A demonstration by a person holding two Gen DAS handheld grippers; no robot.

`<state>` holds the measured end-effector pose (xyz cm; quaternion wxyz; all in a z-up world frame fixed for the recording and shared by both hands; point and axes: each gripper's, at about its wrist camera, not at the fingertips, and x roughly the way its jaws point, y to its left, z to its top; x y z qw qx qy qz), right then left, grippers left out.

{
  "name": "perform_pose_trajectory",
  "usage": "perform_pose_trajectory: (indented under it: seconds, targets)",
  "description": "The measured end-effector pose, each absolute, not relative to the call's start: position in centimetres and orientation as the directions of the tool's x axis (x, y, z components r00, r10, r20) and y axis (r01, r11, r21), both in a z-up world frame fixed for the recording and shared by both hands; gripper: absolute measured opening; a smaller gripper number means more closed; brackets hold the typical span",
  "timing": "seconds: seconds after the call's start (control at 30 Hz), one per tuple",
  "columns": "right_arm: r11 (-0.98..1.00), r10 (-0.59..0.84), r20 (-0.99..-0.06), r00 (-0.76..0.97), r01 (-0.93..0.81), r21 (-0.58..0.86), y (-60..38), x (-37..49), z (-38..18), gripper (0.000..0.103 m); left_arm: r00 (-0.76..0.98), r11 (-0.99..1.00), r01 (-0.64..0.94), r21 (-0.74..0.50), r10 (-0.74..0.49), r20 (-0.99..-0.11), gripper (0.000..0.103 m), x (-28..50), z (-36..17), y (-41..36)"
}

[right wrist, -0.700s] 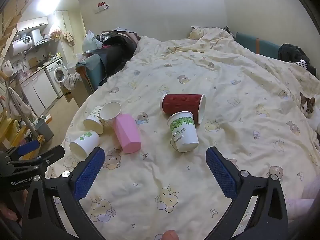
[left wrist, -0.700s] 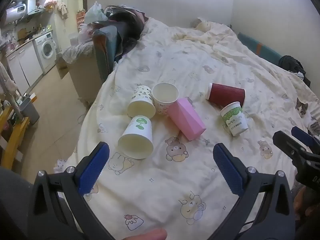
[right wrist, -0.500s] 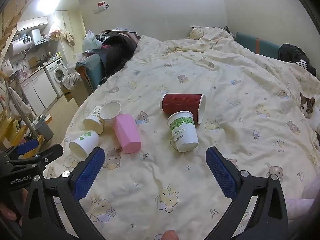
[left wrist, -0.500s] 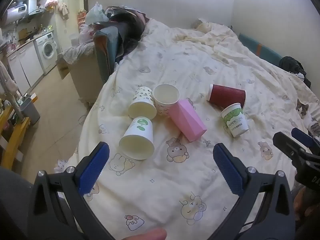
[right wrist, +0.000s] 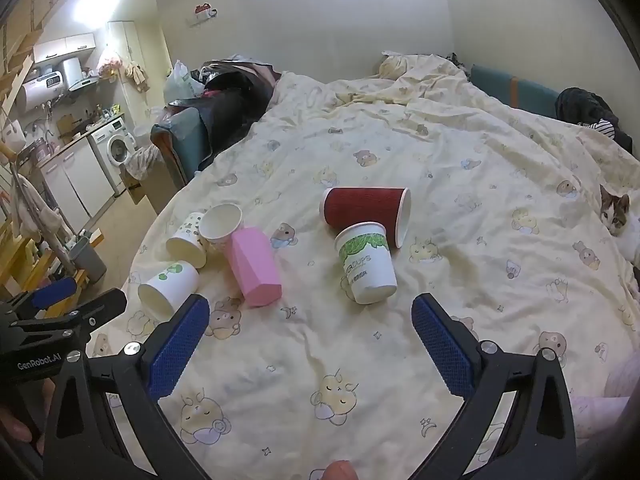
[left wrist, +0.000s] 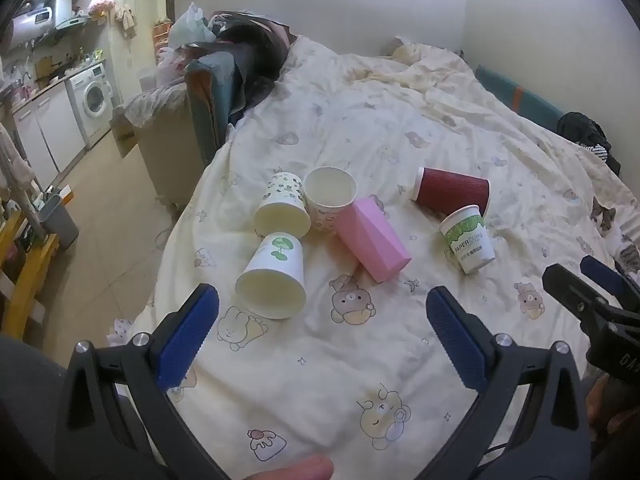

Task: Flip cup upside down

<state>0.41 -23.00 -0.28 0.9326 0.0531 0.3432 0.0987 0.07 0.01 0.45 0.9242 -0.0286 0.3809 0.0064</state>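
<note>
Several cups lie on a bear-print quilt (left wrist: 400,360). A white cup with a green leaf (left wrist: 274,276) lies on its side nearest my left gripper (left wrist: 320,336), which is open and empty just short of it. Behind it lie a patterned cup (left wrist: 282,210), an upright-tilted white cup (left wrist: 330,198) and a pink faceted cup (left wrist: 372,238). A dark red cup (right wrist: 366,208) and a green-print paper cup (right wrist: 366,264) lie ahead of my right gripper (right wrist: 312,336), which is open and empty.
A cat (right wrist: 614,214) lies at the bed's right edge. The bed's left edge drops to a tiled floor (left wrist: 108,216). An armchair piled with clothes (left wrist: 224,80) stands beside the bed, with a washing machine (left wrist: 94,100) beyond.
Both grippers have barely moved. The left wrist view has drifted slightly, with the cups a little lower in frame. Nothing was grasped.
</note>
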Motion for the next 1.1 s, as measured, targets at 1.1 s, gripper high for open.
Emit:
perform_pose_trajectory:
  seconds: [1.1]
  targets:
    - [0.975, 0.218, -0.632, 0.744, -0.144, 0.167, -23.09, 0.5, -0.42, 0.103, 0.716, 0.998, -0.042, -0.052, -0.006, -0.698, 0.102, -0.02, 0.78, 0.72]
